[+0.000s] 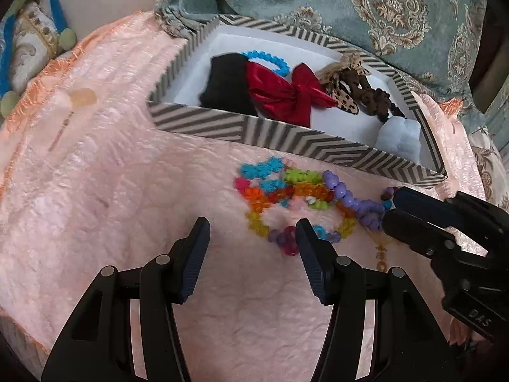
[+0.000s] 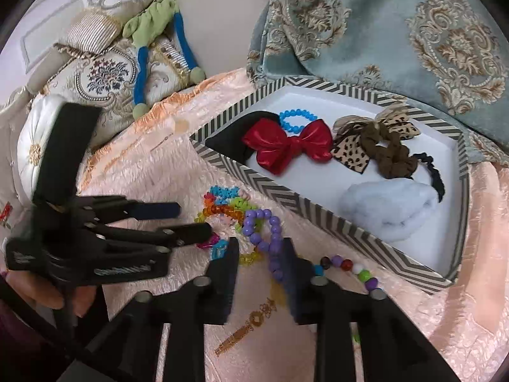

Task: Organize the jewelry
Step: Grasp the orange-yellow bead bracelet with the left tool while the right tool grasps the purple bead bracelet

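A heap of bright bead bracelets (image 1: 286,191) (image 2: 229,203) lies on the pink cloth in front of a chevron-striped box (image 1: 286,140) (image 2: 286,197). My left gripper (image 1: 253,226) (image 2: 194,221) stands open at the heap's near edge, its right finger touching the beads. A purple bead bracelet (image 1: 350,197) (image 2: 264,222) runs between the narrow jaws of my right gripper (image 2: 260,245) (image 1: 389,205), lying against the right finger with a gap on the other side. A mixed bead strand (image 2: 350,265) and a gold pendant (image 2: 254,318) lie beside it.
The box holds a red bow (image 2: 286,149), a blue bead bracelet (image 2: 297,121), a leopard bow (image 2: 350,152), a brown scrunchie (image 2: 391,156) and pale blue cloth (image 2: 388,210). A teal blanket (image 1: 381,16) lies behind; cushions (image 2: 105,73) are at left. A hand (image 2: 47,296) holds the left gripper.
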`<state>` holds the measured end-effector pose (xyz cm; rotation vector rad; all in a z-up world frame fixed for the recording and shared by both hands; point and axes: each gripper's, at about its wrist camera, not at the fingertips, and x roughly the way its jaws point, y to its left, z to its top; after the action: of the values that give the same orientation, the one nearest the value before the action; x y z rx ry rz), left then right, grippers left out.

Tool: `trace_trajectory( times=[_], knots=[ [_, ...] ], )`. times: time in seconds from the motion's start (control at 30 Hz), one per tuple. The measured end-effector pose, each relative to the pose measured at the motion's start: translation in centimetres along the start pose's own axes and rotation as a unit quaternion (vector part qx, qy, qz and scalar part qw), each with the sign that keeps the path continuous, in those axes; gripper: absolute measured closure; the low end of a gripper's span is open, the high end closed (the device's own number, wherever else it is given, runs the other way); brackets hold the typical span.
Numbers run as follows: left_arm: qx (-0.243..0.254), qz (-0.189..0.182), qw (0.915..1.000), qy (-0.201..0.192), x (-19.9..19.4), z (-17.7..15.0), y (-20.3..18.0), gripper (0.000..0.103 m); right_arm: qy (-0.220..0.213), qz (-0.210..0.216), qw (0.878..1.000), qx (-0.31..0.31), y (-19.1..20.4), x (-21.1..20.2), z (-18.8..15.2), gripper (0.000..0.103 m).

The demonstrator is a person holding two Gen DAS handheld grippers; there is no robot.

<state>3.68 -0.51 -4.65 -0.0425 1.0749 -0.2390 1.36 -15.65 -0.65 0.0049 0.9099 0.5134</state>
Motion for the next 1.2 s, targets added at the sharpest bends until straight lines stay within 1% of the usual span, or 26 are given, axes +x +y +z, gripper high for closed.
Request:
trace_trajectory(
  times=[0.07, 0.13, 0.2, 0.27, 0.3, 0.33, 0.37, 0.4, 0.43, 0.5, 0.53, 0.57, 0.63, 0.67, 0.7, 0.77, 0.8, 0.83, 0.87, 0.97, 1.03, 1.07, 1.13, 1.17, 1.2],
  knots=[
    [-0.002, 0.009, 0.9999, -0.004, -0.4, 0.0, 0.7, 0.047, 0.005, -0.004, 1.000, -0.011, 0.1, 0.5, 0.0, 0.077],
    [-0.011, 0.009, 0.9999, 0.000, -0.1, 0.2, 1.3, 0.047, 0.016, -0.004, 1.000, -0.015, 0.0, 1.4, 0.1, 0.077],
    [-0.018, 0.008, 0.9998, 0.007, 0.4, 0.3, 1.5, 0.047, 0.027, -0.001, 0.999, -0.022, -0.1, 2.4, 0.2, 0.077],
    [-0.016, 0.011, 0.9998, 0.006, 0.8, 0.5, 1.1, 0.047, 0.031, -0.005, 0.999, -0.029, -0.2, 3.0, 0.1, 0.077],
    [-0.013, 0.016, 0.9998, 0.005, 1.1, 0.6, 0.9, 0.047, 0.030, -0.007, 0.999, -0.030, -0.4, 3.1, 0.0, 0.081],
    [-0.010, 0.019, 0.9997, 0.006, 1.3, 0.8, 0.6, 0.047, 0.030, -0.006, 0.999, -0.027, -0.6, 3.0, 0.0, 0.092],
    [-0.007, 0.019, 0.9998, 0.005, 1.5, 0.9, 0.4, 0.047, 0.028, 0.001, 0.999, -0.017, -1.0, 2.5, -0.1, 0.094],
    [-0.004, 0.019, 0.9998, 0.005, 1.6, 0.9, 0.2, 0.047, 0.024, 0.006, 1.000, -0.010, -1.2, 2.1, -0.1, 0.098],
    [0.003, 0.020, 0.9998, 0.004, 1.9, 0.9, -0.2, 0.047, 0.016, 0.012, 1.000, -0.002, -1.4, 1.4, -0.1, 0.099],
    [0.019, 0.021, 0.9996, -0.003, 1.9, 0.8, -0.8, 0.065, 0.002, 0.017, 1.000, 0.010, -1.6, 0.0, -0.1, 0.099],
    [0.028, 0.017, 0.9995, -0.005, 2.0, 0.7, -1.0, 0.082, -0.005, 0.023, 1.000, 0.017, -1.6, -0.7, -0.1, 0.099],
    [0.028, 0.012, 0.9995, -0.005, 1.9, 0.7, -1.0, 0.089, -0.011, 0.025, 0.999, 0.020, -1.6, -1.1, -0.1, 0.099],
    [0.021, 0.000, 0.9998, 0.000, 1.8, 0.7, -0.6, 0.093, -0.017, 0.021, 0.999, 0.019, -1.4, -1.9, -0.1, 0.099],
    [0.018, -0.005, 0.9998, 0.002, 1.6, 0.7, -0.5, 0.095, -0.017, 0.012, 1.000, 0.007, -1.0, -2.1, -0.1, 0.099],
    [0.013, -0.011, 0.9998, 0.003, 1.4, 0.7, -0.4, 0.095, -0.017, 0.009, 1.000, 0.000, -0.8, -2.1, -0.1, 0.099],
    [0.008, -0.026, 0.9996, 0.000, 0.5, 0.6, -0.2, 0.095, -0.014, 0.013, 1.000, -0.002, -0.5, -1.7, -0.1, 0.094],
    [0.008, -0.030, 0.9995, -0.004, -0.1, 0.5, -0.2, 0.095, -0.006, 0.015, 1.000, 0.001, -0.5, -1.3, -0.1, 0.082],
    [0.010, -0.031, 0.9994, -0.009, -0.7, 0.4, -0.1, 0.095, 0.000, 0.014, 1.000, 0.002, -0.5, -0.9, -0.1, 0.075],
    [0.011, -0.031, 0.9994, -0.012, -1.1, 0.4, -0.1, 0.095, 0.003, 0.008, 1.000, -0.001, -0.4, -0.5, -0.1, 0.074],
    [0.009, -0.034, 0.9992, -0.018, -2.4, 0.3, 0.4, 0.095, 0.015, 0.001, 1.000, -0.026, 0.2, 0.8, -0.1, 0.074],
    [0.007, -0.034, 0.9992, -0.021, -3.1, 0.3, 0.8, 0.095, 0.027, -0.025, 0.998, -0.046, 0.5, 2.1, 0.1, 0.074],
    [0.006, -0.033, 0.9992, -0.024, -3.4, 0.4, 1.1, 0.095, 0.032, -0.030, 0.998, -0.050, 0.4, 2.6, 0.1, 0.074],
    [0.002, -0.033, 0.9991, -0.029, -4.2, 0.4, 1.6, 0.095, 0.056, -0.029, 0.997, -0.054, 0.2, 4.0, -0.2, 0.075],
    [-0.001, -0.033, 0.9990, -0.031, -4.6, 0.5, 1.9, 0.095, 0.055, -0.034, 0.996, -0.061, 0.4, 4.2, -0.3, 0.079],
    [-0.002, -0.032, 0.9989, -0.035, -4.9, 0.6, 2.1, 0.095, 0.046, -0.040, 0.996, -0.065, 0.6, 3.8, -0.3, 0.093]
  ],
)
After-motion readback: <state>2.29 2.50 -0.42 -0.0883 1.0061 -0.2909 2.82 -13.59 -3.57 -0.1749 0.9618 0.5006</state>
